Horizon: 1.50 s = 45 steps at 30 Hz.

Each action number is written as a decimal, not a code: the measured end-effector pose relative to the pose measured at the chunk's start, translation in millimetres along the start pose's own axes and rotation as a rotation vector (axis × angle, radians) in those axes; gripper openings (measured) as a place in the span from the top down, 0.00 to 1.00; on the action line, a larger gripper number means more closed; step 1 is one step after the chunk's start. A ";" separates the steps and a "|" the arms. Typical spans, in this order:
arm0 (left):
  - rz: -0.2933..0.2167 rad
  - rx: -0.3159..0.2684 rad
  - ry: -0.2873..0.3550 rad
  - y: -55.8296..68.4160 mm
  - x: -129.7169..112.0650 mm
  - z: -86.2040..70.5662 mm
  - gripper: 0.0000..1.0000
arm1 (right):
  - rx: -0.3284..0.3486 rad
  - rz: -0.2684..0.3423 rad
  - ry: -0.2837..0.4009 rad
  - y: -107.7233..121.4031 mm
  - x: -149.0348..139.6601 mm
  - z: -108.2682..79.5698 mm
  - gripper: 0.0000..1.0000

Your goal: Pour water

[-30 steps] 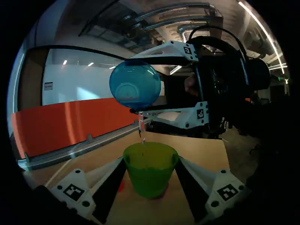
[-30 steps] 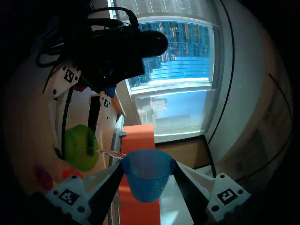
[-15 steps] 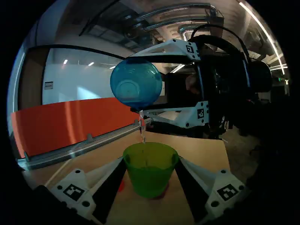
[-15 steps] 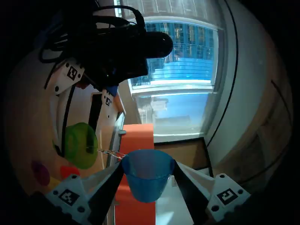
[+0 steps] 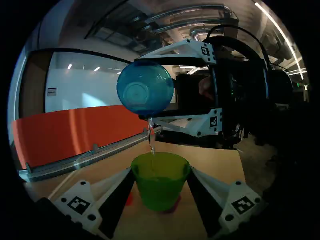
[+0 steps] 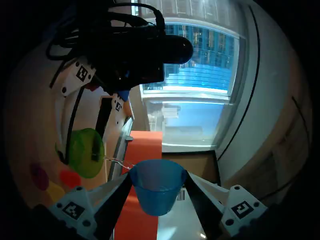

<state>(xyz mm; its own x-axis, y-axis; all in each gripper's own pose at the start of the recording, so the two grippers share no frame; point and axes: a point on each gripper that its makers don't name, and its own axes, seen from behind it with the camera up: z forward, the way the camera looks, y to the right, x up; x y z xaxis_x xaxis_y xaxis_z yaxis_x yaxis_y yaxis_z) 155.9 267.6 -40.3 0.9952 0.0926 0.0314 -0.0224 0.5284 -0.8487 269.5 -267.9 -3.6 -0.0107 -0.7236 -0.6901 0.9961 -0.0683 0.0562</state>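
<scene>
Left gripper view, looking along the left gripper [image 5: 161, 173]: jaws closed on either side of the green cup [image 5: 161, 190], standing upright on the pale worktop [image 5: 216, 160]. Above that, gripped by the right gripper [image 5: 141, 89] with jaws pressed on top and bottom, the blue cup [image 5: 145, 86], tipped onto its side. From its lower rim, straight down into the green cup, a thin stream of water [image 5: 151, 138]. Behind, a long orange panel [image 5: 72, 132].

Right gripper view, looking past the blue cup's rim toward a bright window [image 6: 192, 104]: same stream, here running sideways to the green cup at left. Beside that cup on the worktop, round coloured spots [image 6: 70, 179], perhaps stickers.
</scene>
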 end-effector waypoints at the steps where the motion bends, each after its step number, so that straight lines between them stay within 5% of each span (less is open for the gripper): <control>1: 0.002 0.001 0.000 0.0 0.4 -0.3 0.13 | 0.001 -0.005 0.000 -0.1 0.5 0.1 0.08; 35: -0.003 -0.004 0.007 -3.5 4.7 1.9 0.13 | -0.009 -0.101 -0.012 5.5 8.0 0.1 0.08; 39: -0.003 -0.002 0.008 -4.7 5.2 1.6 0.13 | -0.007 -0.061 -0.012 2.5 4.7 -0.5 0.09; 45: 0.002 0.006 -0.001 -7.5 3.5 -0.3 0.13 | -0.004 0.113 0.010 -4.1 1.7 -2.7 0.08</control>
<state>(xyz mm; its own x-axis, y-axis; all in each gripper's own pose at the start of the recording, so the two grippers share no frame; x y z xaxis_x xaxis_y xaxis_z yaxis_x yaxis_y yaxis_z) 159.6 263.7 -34.0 0.9951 0.0940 0.0302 -0.0247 0.5330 -0.8458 265.7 -267.1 -6.9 0.1027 -0.7199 -0.6864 0.9912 0.0163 0.1313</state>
